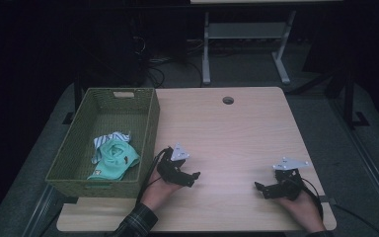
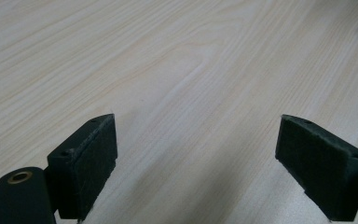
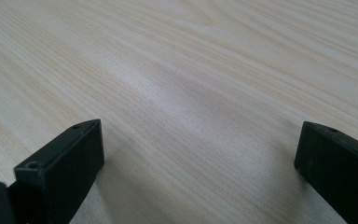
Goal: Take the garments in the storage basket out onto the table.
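Observation:
A green woven basket [image 1: 148,129] stands at the table's left side and holds a mint-green garment [image 1: 116,159] with a striped cloth beside it. My left gripper [image 1: 193,177] rests low over the wooden table [image 1: 237,138], just right of the basket, with its jaws spread wide and nothing between them. My right gripper [image 1: 260,189] sits near the front right of the table, also open and empty. In the left gripper view my left gripper [image 2: 196,158] frames bare wood; in the right gripper view my right gripper [image 3: 200,163] does the same.
A round cable hole [image 1: 228,100] sits near the table's far edge. Beyond the table, a white desk frame [image 1: 242,44] and cables lie on the dark floor. The basket wall stands close to my left hand.

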`<state>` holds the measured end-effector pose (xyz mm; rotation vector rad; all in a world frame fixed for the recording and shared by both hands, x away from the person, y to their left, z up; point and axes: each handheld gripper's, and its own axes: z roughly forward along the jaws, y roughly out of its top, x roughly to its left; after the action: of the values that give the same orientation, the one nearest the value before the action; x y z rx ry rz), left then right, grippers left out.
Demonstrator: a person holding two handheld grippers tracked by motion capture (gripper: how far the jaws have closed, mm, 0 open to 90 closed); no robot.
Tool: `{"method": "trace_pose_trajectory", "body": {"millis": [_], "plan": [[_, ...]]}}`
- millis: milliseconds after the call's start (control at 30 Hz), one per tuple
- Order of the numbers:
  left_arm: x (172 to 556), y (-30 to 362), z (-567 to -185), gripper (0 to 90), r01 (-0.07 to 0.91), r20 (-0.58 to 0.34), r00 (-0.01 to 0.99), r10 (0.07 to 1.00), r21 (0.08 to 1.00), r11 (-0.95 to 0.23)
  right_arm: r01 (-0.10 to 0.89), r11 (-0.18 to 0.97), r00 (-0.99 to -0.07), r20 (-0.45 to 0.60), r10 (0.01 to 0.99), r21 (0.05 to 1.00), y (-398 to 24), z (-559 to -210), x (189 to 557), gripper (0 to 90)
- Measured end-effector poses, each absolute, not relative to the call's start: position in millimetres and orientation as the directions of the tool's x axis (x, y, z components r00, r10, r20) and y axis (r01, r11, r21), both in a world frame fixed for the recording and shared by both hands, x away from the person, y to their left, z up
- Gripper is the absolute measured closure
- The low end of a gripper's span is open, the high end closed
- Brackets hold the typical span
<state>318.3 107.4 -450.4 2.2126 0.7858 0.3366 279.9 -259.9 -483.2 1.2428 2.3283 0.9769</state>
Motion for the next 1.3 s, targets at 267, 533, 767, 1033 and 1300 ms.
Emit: {"method": "trace_pose_trajectory", "body": {"millis": [267,533,767,1033,1300], "plan": [[318.2,107.1,-446.3,12.0,0.425,-0.004,0.781,0.624,0.735,-0.528,0.600,0.385,-0.566,0.032,0.824,0.701,-260.1,-483.2,279.5,1.0],[318.6,108.6,-442.1,12.1,0.424,-0.001,0.777,0.630,0.741,-0.521,0.600,0.386,-0.566,0.032,0.824,0.701,-260.1,-483.2,279.5,1.1],[319.1,110.5,-439.1,12.0,0.421,0.000,0.774,0.634,0.747,-0.515,0.601,0.386,-0.566,0.032,0.824,0.701,-260.1,-483.2,279.5,1.0],[319.0,110.4,-433.9,12.0,0.414,0.001,0.777,0.630,0.753,-0.512,0.601,0.385,-0.566,0.032,0.824,0.701,-260.1,-483.2,279.5,1.0],[318.8,109.8,-431.6,12.1,0.409,0.002,0.780,0.625,0.754,-0.513,0.600,0.385,-0.566,0.032,0.824,0.701,-260.1,-483.2,279.5,1.0]]}}
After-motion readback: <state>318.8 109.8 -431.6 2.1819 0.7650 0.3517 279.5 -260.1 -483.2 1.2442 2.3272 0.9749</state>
